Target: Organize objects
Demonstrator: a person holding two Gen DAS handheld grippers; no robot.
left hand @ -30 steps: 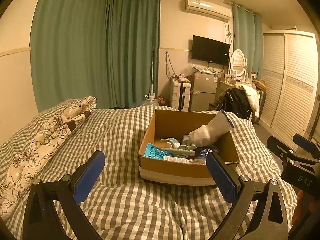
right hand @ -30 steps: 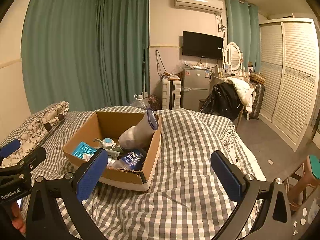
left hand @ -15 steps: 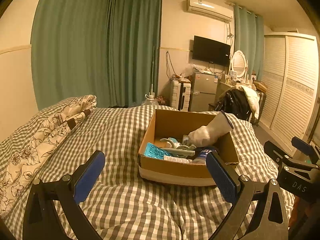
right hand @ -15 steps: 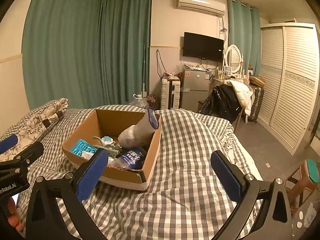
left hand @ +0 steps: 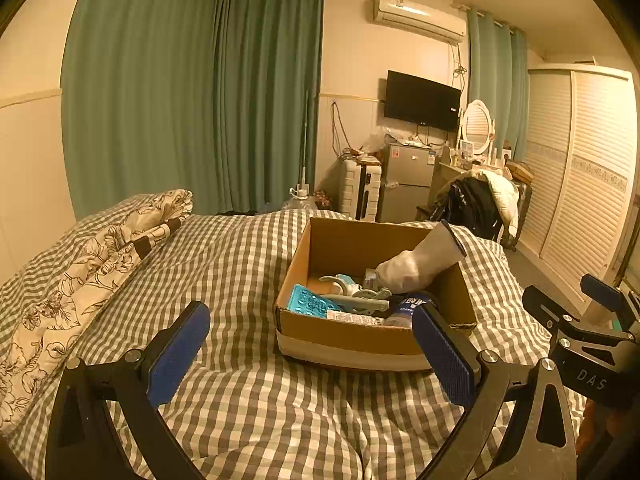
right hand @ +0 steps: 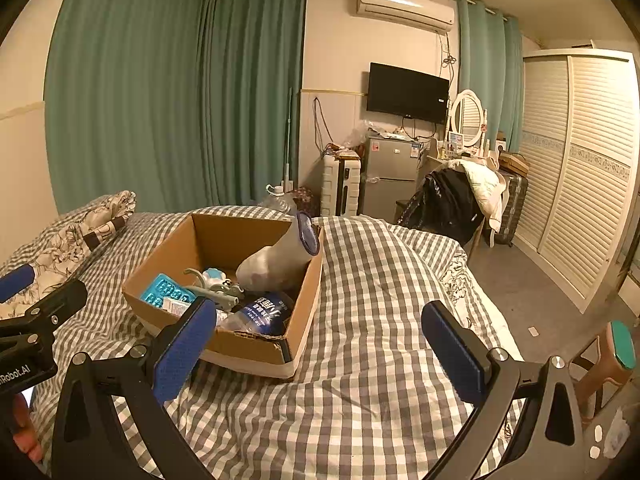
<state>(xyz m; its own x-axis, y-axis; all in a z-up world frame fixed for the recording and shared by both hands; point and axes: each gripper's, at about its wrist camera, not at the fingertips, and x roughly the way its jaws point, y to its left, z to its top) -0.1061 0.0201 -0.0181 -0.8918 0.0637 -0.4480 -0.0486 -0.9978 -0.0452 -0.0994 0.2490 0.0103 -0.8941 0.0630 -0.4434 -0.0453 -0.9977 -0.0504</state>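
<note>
Both my tools are held above the bed, nothing in either one. My left tool has its blue pads spread wide apart, empty gap over the checked cover. My right tool is the same, pads wide apart, nothing between them.

Cardboard box sits on the bed just ahead of my left tool, slightly toward its right pad; from my right tool the box is ahead and to the left, its near corner partly behind my left-side pad. Neither tool touches the box.

Inside the box: a grey sock-like pouch leaning against the right wall, its dark-rimmed open end sticking above the rim. A blue blister pack lies at the near-left corner, tilted. A pale grey-and-white plastic gadget is in the middle, can't tell what it is. A clear bottle with a dark blue label lies on its side at the near-right corner. A small white packet sits against the near wall between the blister pack and the bottle.

Floral pillow far left of my left tool, well apart from the box. My right tool also shows at the right edge of the left wrist view, beside the box.
</note>
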